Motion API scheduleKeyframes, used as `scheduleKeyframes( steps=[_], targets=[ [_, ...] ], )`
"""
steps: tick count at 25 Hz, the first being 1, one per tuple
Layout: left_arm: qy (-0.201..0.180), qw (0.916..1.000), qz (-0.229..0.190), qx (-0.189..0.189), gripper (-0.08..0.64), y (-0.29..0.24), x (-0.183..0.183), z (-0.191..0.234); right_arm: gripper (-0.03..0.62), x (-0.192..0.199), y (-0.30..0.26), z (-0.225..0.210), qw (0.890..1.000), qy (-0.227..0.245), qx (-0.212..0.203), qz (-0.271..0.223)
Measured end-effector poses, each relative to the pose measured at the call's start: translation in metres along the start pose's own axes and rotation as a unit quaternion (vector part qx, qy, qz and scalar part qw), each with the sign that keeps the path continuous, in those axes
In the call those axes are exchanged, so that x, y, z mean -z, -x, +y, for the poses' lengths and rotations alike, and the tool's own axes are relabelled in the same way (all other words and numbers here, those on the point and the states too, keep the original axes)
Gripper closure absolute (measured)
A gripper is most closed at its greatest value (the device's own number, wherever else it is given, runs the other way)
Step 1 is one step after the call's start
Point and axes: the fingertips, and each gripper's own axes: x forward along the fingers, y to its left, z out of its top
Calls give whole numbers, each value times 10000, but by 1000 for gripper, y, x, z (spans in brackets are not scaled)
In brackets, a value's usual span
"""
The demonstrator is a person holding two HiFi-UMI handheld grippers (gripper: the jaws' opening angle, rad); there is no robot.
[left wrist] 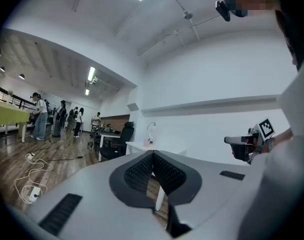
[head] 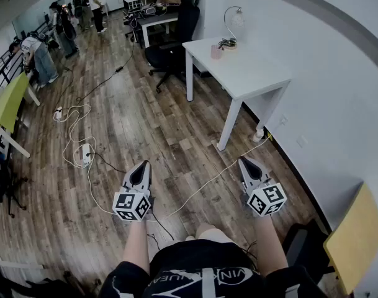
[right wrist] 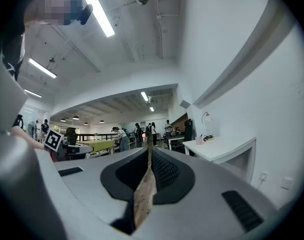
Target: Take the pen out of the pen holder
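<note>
Well, I'm standing on the wooden floor (head: 145, 129), and the white desk (head: 244, 73) is well ahead of me, out of reach. I hold my left gripper (head: 143, 166) and right gripper (head: 245, 163) level in front of me. Each has its jaws pressed together on nothing, since there is nothing to grip until I get closer. The small pink cup (head: 216, 52) near the desk lamp (head: 237, 17) is probably the pen holder. I cannot make out a pen in it.

bright, even light from ceiling strip lights (right wrist: 97, 11); strong fisheye bending, dark vignette at edges.
</note>
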Motion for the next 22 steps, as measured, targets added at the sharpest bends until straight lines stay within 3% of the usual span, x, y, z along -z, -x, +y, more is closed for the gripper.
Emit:
scheduleKeyframes(
  steps=[14, 22],
  targets=[
    [-83, 9999, 34, -54, 546, -80, -1, 33, 554, 2, -71, -54, 9999, -72, 130, -26],
    [-28, 9998, 195, -54, 546, -156, 6, 61, 554, 9, -144, -88, 9998, -121, -127, 112]
  ],
)
